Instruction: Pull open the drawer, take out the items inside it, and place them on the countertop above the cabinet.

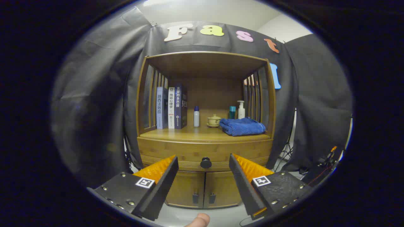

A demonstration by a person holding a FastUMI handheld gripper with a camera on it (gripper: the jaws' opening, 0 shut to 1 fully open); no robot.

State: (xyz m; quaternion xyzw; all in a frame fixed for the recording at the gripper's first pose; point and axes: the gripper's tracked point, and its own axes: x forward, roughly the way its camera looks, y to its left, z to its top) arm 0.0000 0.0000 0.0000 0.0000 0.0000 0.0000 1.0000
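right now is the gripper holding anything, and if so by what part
Nothing is held. The gripper is open, its fingers spread apart and short of the cabinet, with the drawer knob showing beyond the gap between them, untouched.

three books (171, 107) upright, white bottle (196, 116), teapot (214, 120), folded blue towel (242, 126) (pump bottle (241, 109) behind)

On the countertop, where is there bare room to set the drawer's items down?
Bare: the countertop's front strip, from below the books to the towel. Crowded: the back, with bottle, teapot and pump bottle. The open gripper faces the knob.
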